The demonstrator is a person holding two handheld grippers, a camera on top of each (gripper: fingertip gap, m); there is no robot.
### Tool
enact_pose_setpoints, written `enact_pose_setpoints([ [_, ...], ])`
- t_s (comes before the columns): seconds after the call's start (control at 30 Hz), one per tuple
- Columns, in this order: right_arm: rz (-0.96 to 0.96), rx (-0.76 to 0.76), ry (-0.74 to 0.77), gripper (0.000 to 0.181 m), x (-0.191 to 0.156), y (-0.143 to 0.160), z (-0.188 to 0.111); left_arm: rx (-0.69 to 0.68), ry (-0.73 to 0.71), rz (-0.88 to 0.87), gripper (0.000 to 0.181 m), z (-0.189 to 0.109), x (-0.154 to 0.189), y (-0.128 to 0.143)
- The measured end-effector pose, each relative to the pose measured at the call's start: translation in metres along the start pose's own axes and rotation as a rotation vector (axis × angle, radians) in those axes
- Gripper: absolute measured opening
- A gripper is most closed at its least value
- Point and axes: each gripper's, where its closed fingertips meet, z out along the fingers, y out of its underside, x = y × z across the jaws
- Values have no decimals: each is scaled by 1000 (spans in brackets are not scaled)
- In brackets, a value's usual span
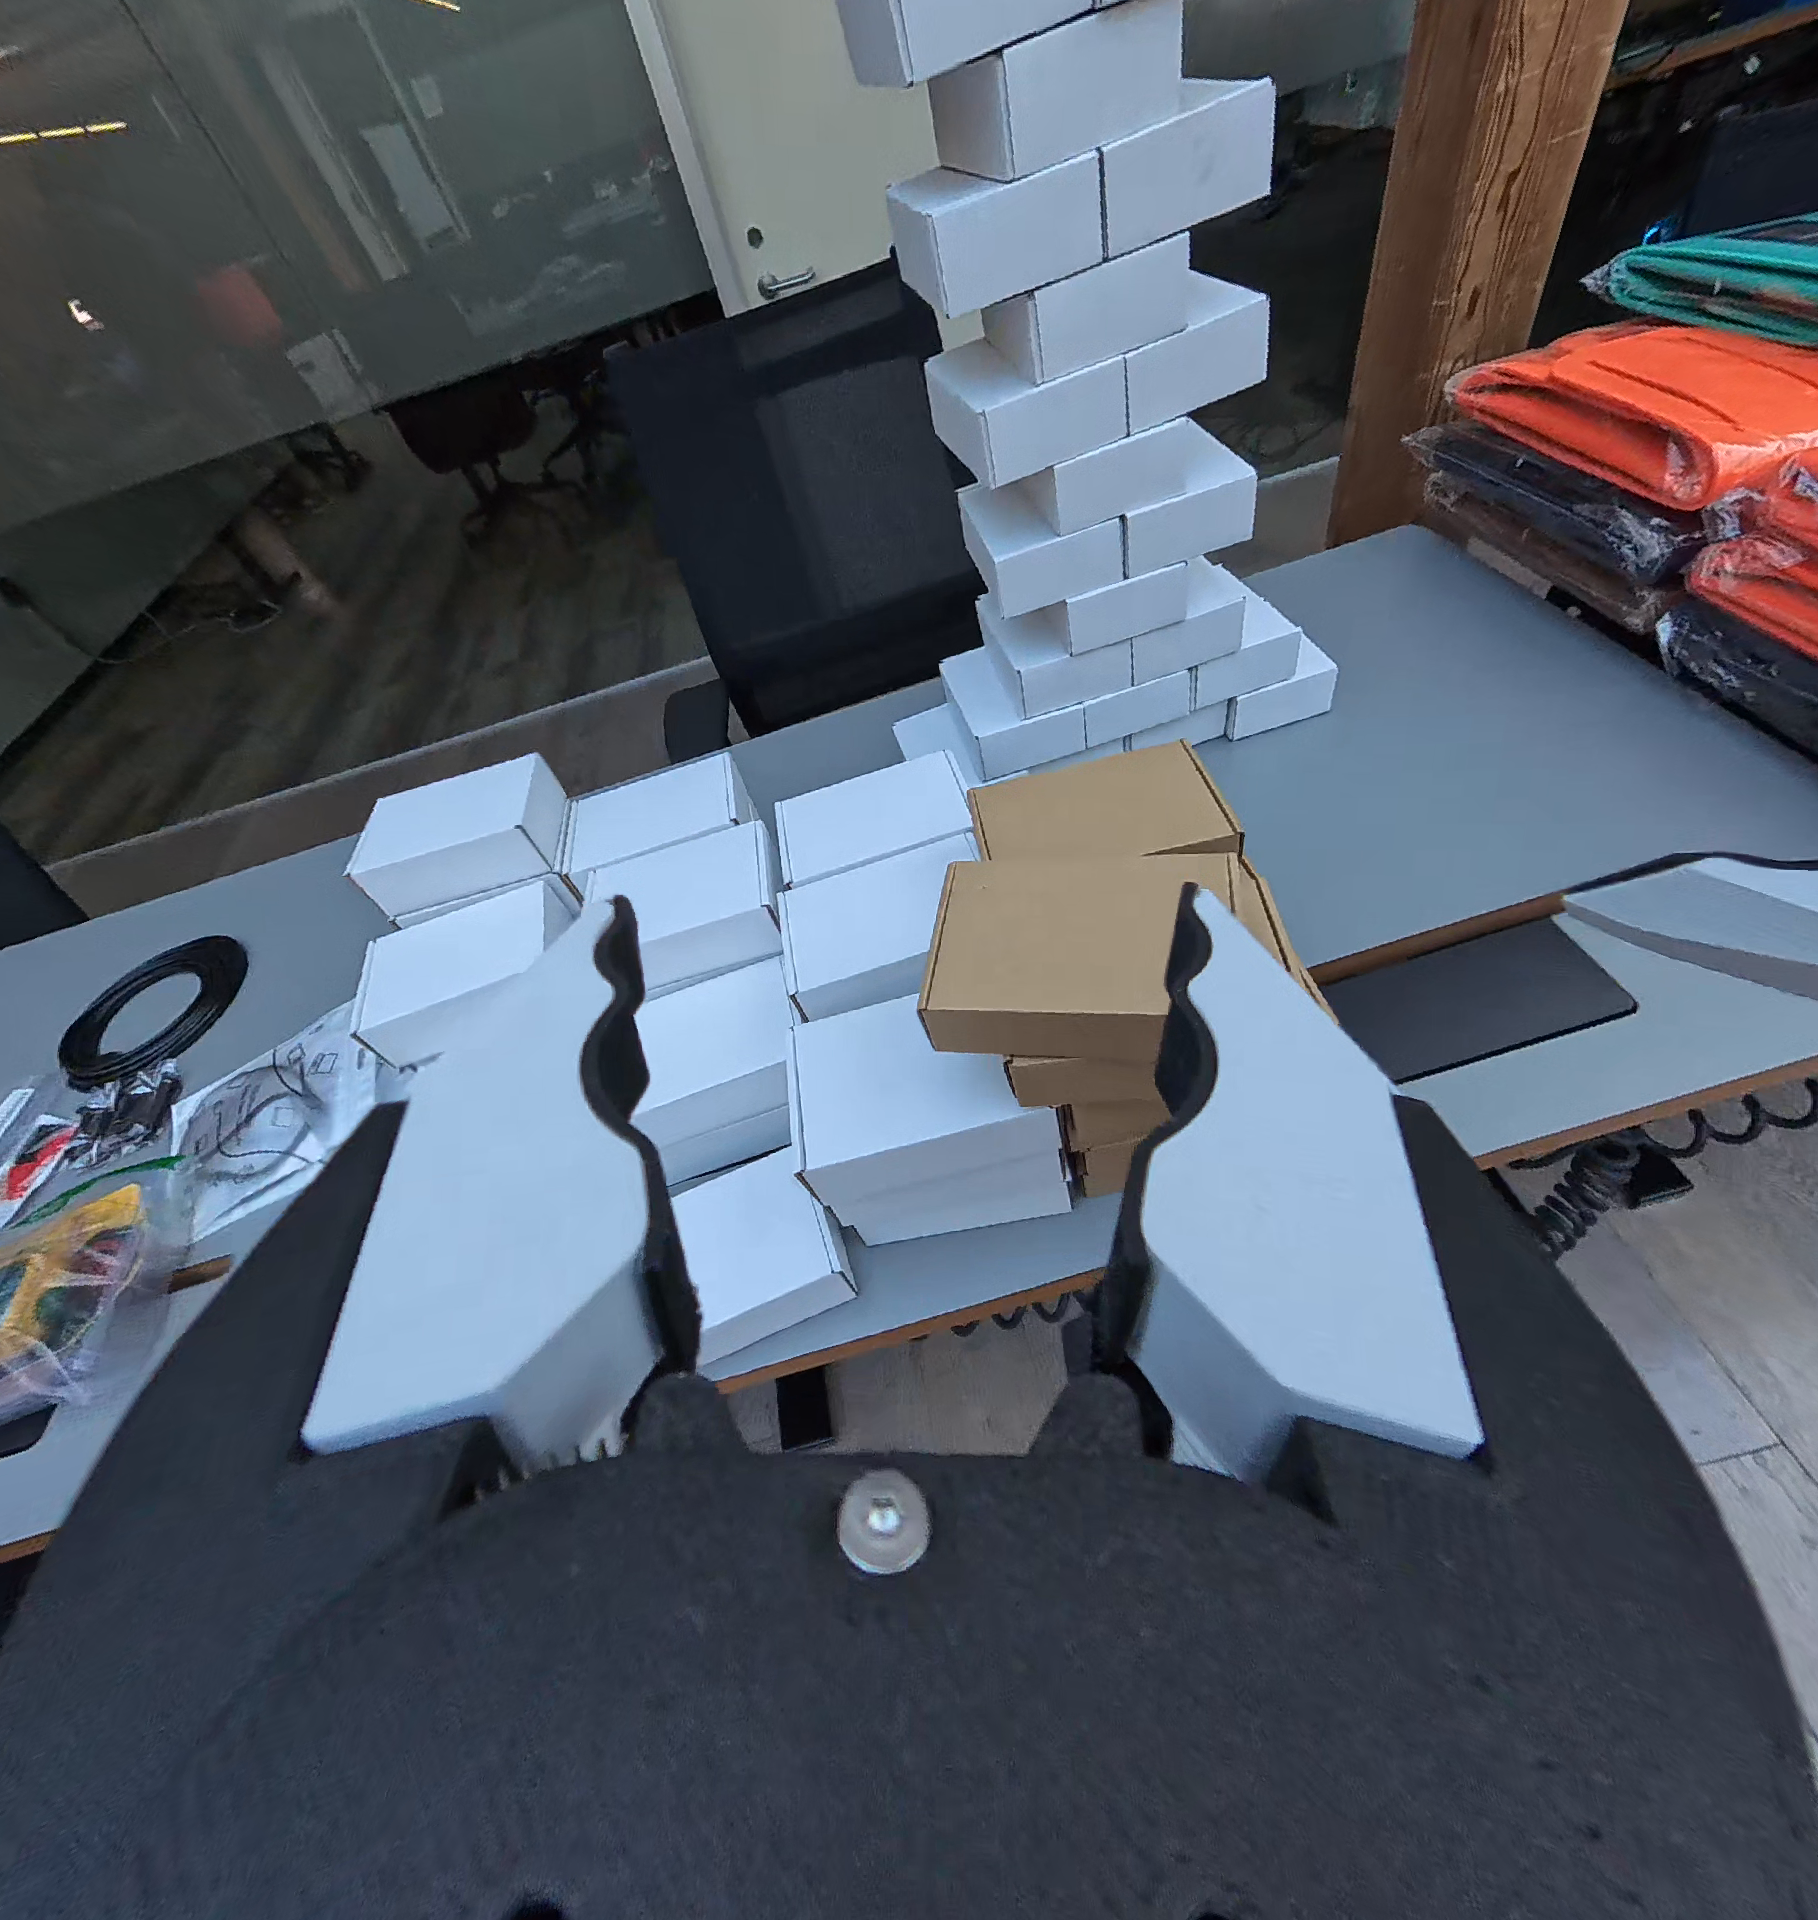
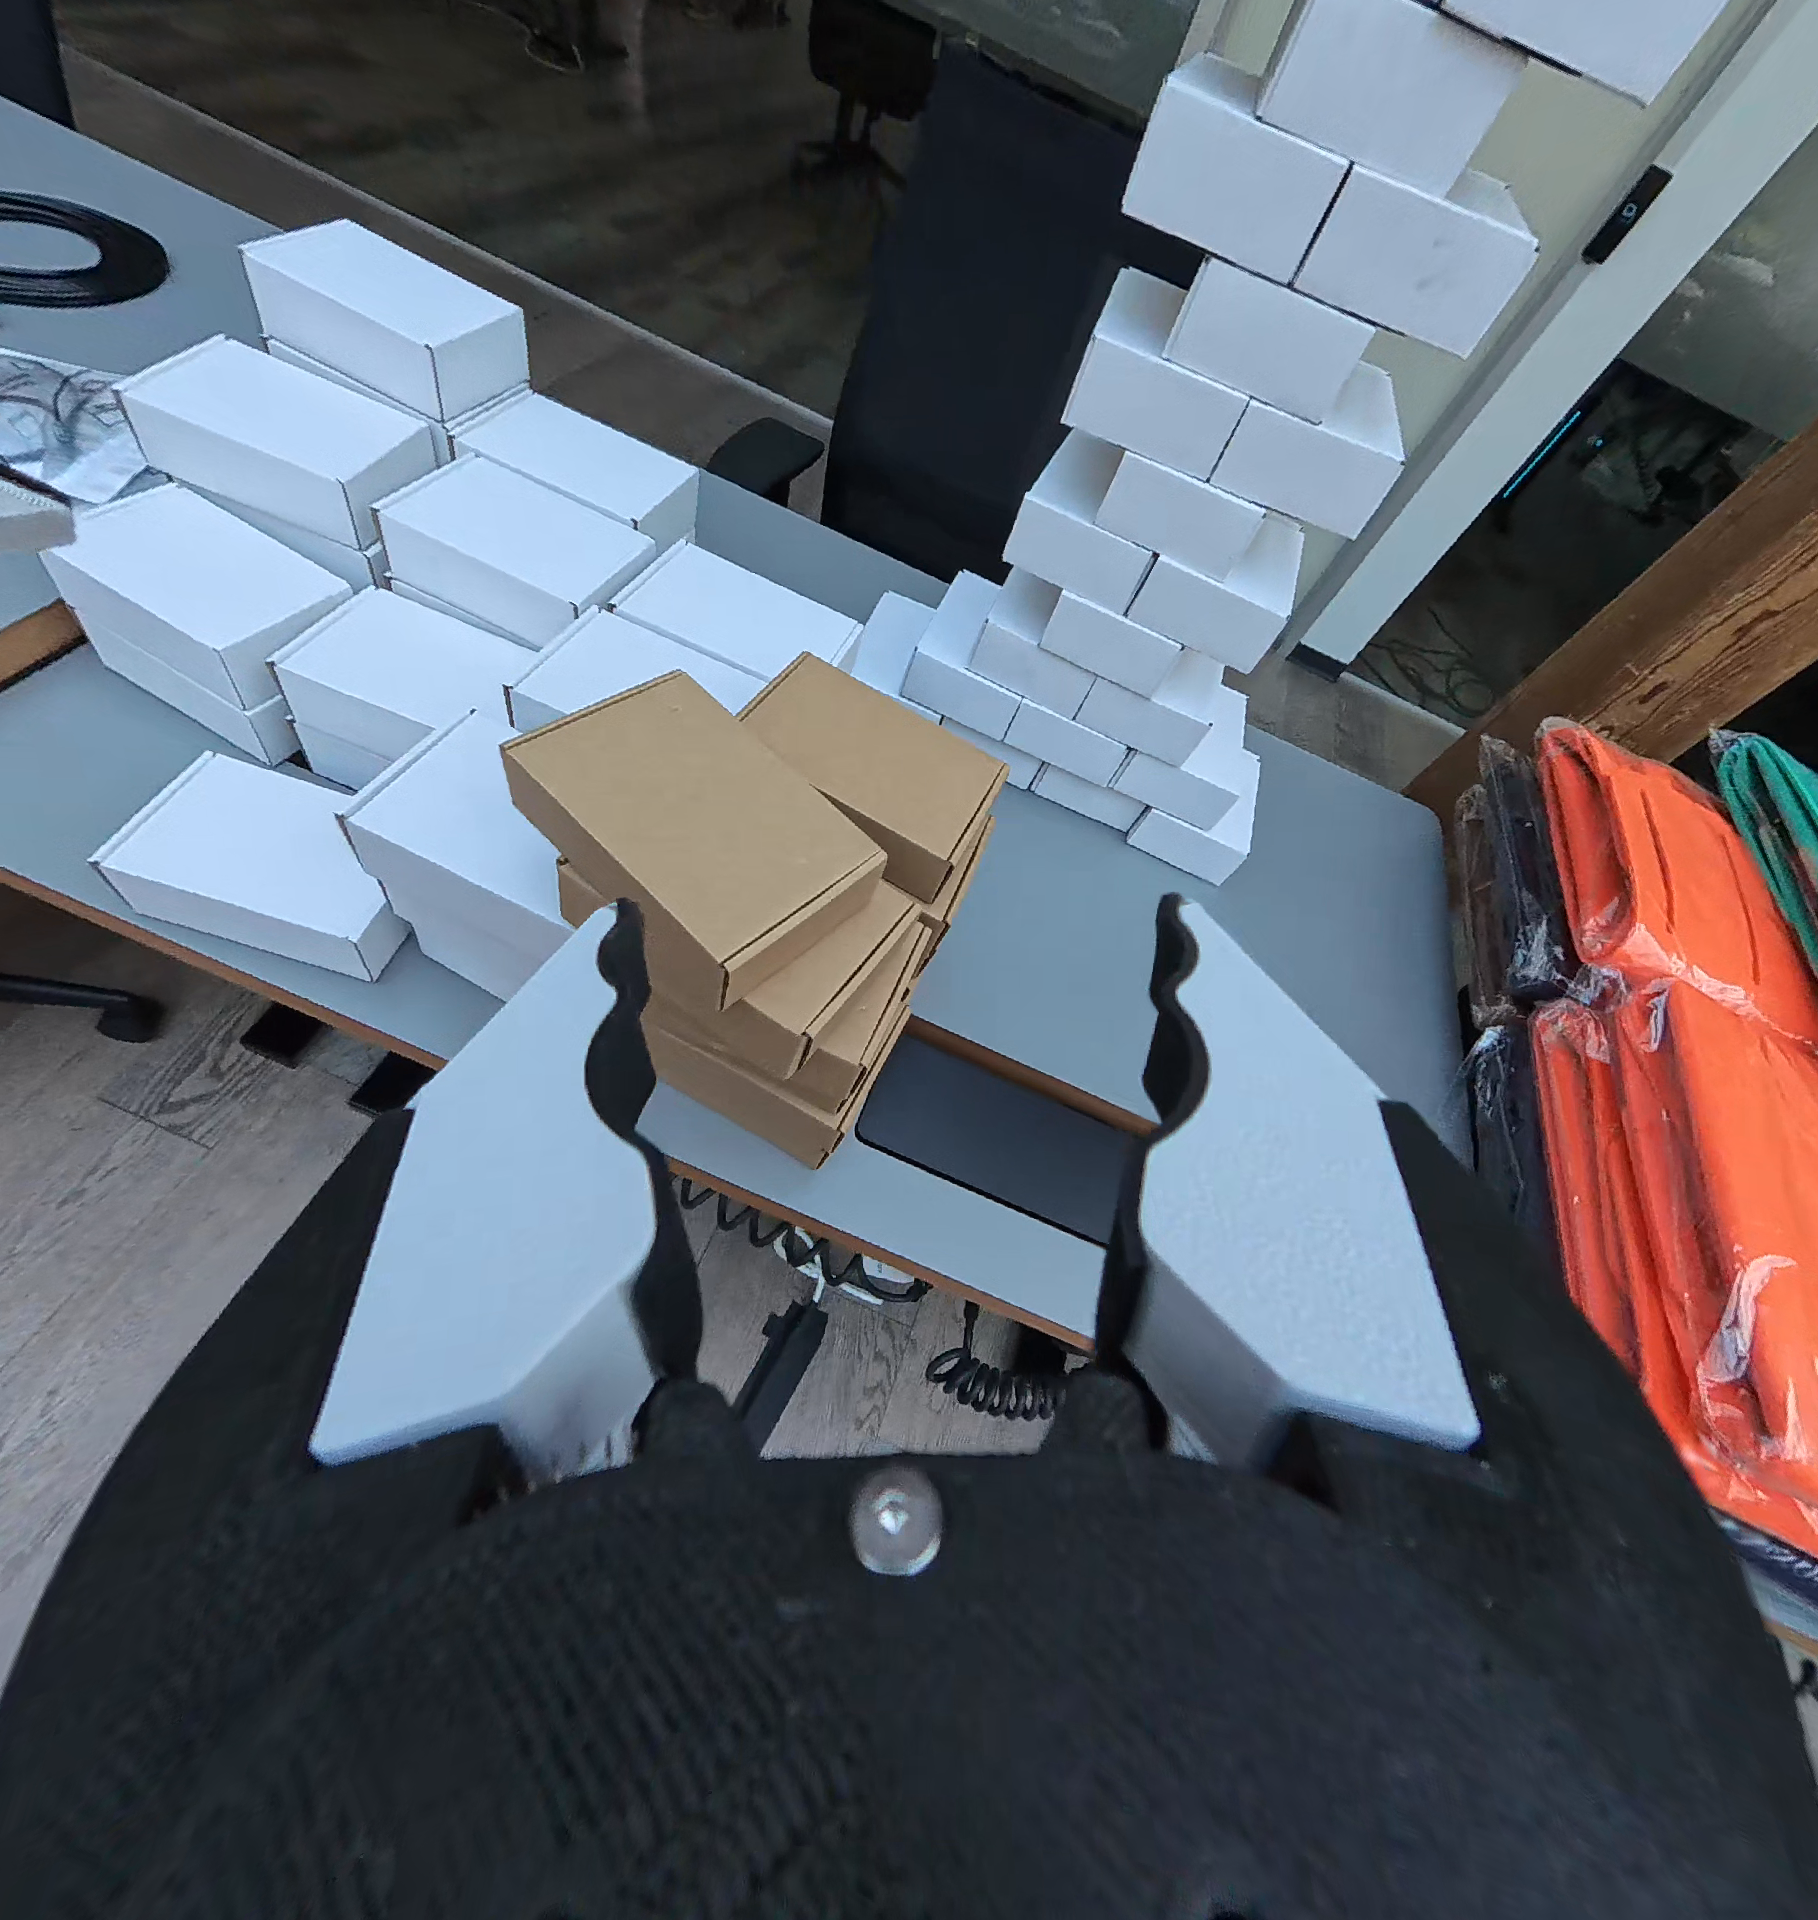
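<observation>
the left gripper, with pale grey fingers and black wavy pads, is spread wide and holds nothing; it hangs above the near edge of the grey table, its gap framing the low white cardboard boxes and the stack of flat brown cardboard boxes just right of them. the right gripper, of the same build, is likewise spread apart and empty, hovering over the near table edge with the top brown box of the brown pile showing between its fingertips, apart from both pads. a fingertip of the right gripper also enters the left wrist view from the right edge

the white boxes lie in rows, some 2 high, filling the left part of the table. a flat black mat sits at the near edge, just right of the brown pile. behind the pile, at the far side, rises a tall leaning tower of small white boxes, wider at its base and running out of the top of both views. at the far left lie a black coiled cable and clear plastic bags of small parts. to the right, off the table, are stacked orange, black and green folded fabric packs in plastic wrap, with a brown wooden post behind them. a black office chair stands beyond the table before a glass wall
</observation>
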Motion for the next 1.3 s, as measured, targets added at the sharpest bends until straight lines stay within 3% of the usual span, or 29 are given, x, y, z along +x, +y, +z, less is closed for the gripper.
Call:
enact_pose_setpoints([
  [0.03,8,-11,6,97,1,3,-2,-5,6,-14,102,-1,0,2],
  [0.23,45,-67,61,96,21,48,-8,-51,101,-76,109,3,18,29],
  [0.33,95,-169,82,97,36,113,-12,-119,212,-191,110,7,44,74],
  [0.43,217,-271,77,97,54,189,-25,-207,330,-282,128,0,84,125],
  [0.57,265,-348,141,102,90,280,-53,-287,365,-203,130,-19,131,189],
  [0.67,250,-373,169,104,118,331,-70,-313,391,-164,129,-32,162,216],
  [0.8,199,-381,159,107,155,371,-81,-269,413,-161,128,-23,205,207],
  [1.1,131,-365,138,117,259,407,-87,-212,392,-100,130,46,322,131],
  [1.3,150,-425,26,133,272,432,-65,-278,394,-87,146,88,384,128],
])
